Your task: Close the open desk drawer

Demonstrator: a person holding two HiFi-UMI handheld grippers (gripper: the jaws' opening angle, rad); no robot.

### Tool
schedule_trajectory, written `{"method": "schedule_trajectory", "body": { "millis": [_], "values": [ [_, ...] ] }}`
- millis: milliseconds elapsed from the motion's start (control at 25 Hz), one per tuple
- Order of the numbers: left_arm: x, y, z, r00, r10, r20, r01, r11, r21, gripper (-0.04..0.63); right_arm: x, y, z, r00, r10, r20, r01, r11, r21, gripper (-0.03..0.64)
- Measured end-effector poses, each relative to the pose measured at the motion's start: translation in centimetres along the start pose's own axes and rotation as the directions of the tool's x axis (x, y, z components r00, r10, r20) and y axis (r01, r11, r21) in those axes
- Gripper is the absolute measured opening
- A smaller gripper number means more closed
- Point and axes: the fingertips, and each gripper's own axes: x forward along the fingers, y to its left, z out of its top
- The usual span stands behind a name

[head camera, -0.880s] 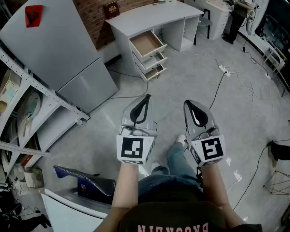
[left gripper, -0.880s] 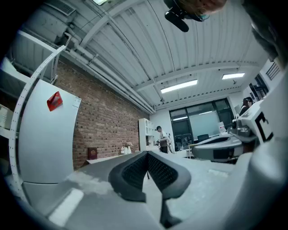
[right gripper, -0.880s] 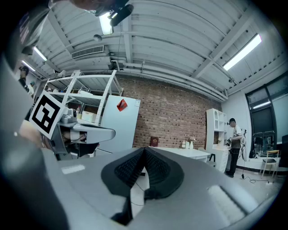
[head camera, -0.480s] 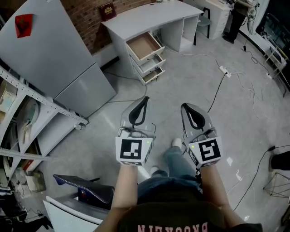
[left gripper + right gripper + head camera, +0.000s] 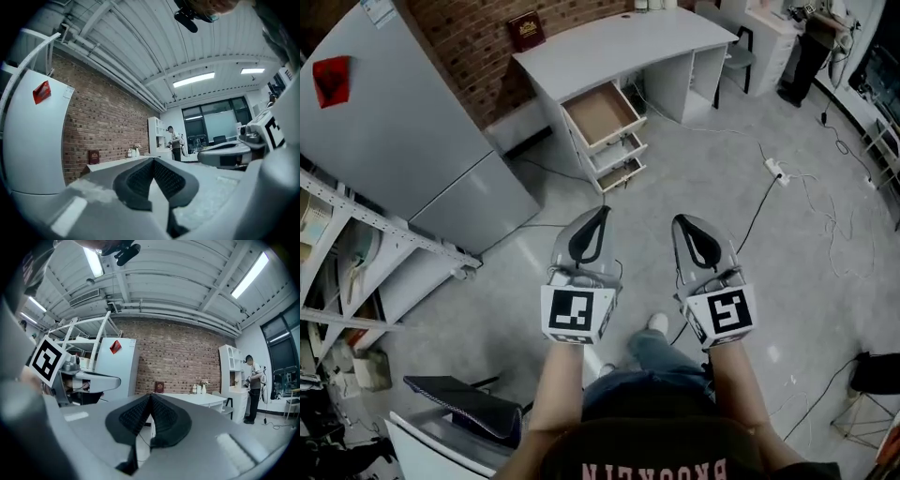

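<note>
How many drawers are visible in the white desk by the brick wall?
3, stacked at the left end of the desk: the top drawer pulled far out, the middle drawer and the bottom drawer each out a little.

Grey fridge [image 5: 403, 122], floor power strip [image 5: 775, 170]

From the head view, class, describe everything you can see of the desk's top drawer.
The top drawer stands pulled well out of the white desk, which is set against the brick wall. It is a shallow box with a white front and sides and a bare tan bottom that looks like wood. It looks empty. It sits level at the top of the drawer stack, above two lower drawers that also seem slightly ajar. Nothing touches it.
</note>
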Motion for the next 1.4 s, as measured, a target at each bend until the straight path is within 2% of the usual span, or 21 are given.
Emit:
{"method": "schedule_trajectory", "body": {
  "millis": [160,320,400,520,680,960,1240,1400],
  "values": [
    [4.9,-0.6,0.5,1.0,0.008,0.001,-0.008,0.998,-0.056,-0.008,2.5,-4.9,0.4,0.999,0.038,0.01,-0.038,0.996,0.083,-0.002],
    [8.0,-0.5,0.2,1.0,0.027,0.002,-0.027,0.988,-0.15,-0.008,4.5,-7.8,-0.2,0.998,0.056,-0.014,-0.055,0.997,0.05,-0.002],
    [8.6,-0.1,-0.3,0.999,0.051,-0.009,-0.051,0.983,-0.174,-0.006,5.1,-8.2,-0.6,0.998,0.065,-0.022,-0.064,0.997,0.034,-0.001],
    [9.7,0.7,-1.0,0.997,0.071,-0.026,-0.074,0.982,-0.175,-0.005,6.2,-8.7,-1.5,0.996,0.074,-0.041,-0.073,0.997,0.012,-0.002],
    [12.0,2.0,-2.2,0.997,0.064,-0.049,-0.071,0.985,-0.157,-0.005,8.8,-10.0,-3.3,0.994,0.073,-0.081,-0.07,0.997,0.039,-0.002],
    [17.4,6.5,-4.5,0.994,0.077,-0.072,-0.088,0.984,-0.157,-0.005,15.1,-13.0,-4.8,0.993,0.062,-0.096,-0.057,0.997,0.053,-0.003],
    [23.7,14.2,-7.2,0.99,0.094,-0.11,-0.11,0.982,-0.153,-0.005,24.7,-15.8,-5.5,0.993,0.06,-0.105,-0.056,0.998,0.042,-0.003],
    [27.7,18.1,-8.7,0.987,0.094,-0.127,-0.114,0.981,-0.16,-0.005,30.1,-17.2,-5.8,0.995,0.068,-0.076,-0.064,0.997,0.052,-0.003]
  ]
}}
